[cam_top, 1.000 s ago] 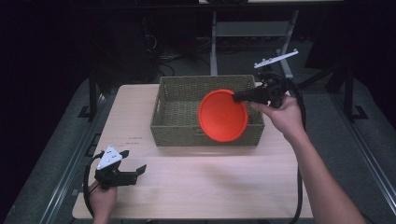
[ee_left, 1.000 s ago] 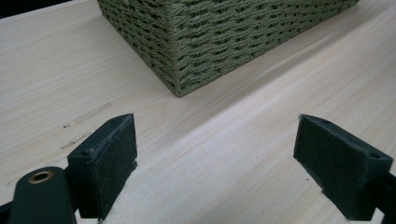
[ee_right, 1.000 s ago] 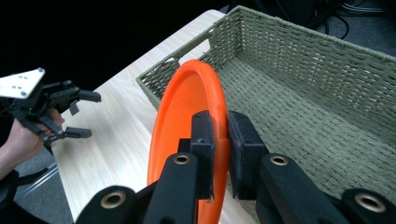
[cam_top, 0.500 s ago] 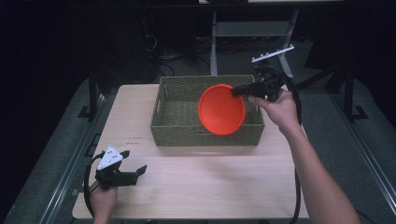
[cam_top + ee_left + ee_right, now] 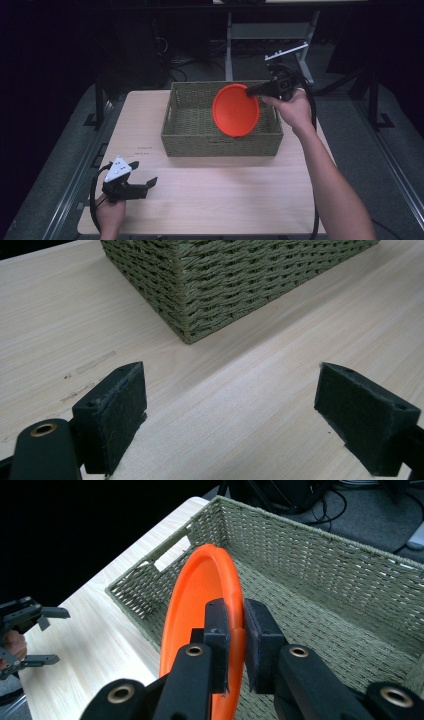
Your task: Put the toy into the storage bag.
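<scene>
High view: pale wood table (image 5: 225,190) in a dark room (left jaws wide, empty; right jaws pinching orange plate (image 5: 236,110)).

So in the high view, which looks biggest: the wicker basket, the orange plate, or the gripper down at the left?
1. Wicker basket, clearly largest.
2. Orange plate, held tilted over the basket.
3. Left gripper, smallest, though it sits nearer the camera.
</scene>
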### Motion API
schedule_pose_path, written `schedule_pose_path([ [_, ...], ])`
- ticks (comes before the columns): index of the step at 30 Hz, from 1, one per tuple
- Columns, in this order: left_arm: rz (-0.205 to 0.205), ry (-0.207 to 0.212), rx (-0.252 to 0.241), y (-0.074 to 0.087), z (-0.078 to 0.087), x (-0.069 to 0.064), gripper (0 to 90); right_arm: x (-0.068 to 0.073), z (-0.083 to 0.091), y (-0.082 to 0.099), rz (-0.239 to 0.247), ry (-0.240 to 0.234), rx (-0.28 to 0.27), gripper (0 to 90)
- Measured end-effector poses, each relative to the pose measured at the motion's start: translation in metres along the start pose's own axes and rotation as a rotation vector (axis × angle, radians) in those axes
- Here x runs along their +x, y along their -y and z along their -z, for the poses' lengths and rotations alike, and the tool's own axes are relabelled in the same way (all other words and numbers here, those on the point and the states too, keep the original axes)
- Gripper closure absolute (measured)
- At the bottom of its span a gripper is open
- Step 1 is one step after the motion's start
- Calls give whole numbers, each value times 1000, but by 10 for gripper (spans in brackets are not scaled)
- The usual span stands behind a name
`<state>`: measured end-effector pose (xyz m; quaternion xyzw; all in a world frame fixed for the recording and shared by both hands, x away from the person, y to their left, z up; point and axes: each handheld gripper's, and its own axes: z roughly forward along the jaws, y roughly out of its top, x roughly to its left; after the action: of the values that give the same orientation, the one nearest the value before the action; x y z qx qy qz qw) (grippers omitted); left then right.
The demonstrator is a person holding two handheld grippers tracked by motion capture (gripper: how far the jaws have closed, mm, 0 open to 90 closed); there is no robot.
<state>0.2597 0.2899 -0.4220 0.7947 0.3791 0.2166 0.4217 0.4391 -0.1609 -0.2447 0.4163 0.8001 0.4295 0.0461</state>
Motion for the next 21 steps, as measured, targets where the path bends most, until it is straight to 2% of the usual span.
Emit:
schedule_pose_path([
  [10, 2, 1, 1, 0, 0, 0, 128, -14, -19, -4, -45, 15, 26, 812],
  [21, -9, 3, 4, -1, -2, -2, 128, -26, -36, 0, -99, 19, 7, 812],
])
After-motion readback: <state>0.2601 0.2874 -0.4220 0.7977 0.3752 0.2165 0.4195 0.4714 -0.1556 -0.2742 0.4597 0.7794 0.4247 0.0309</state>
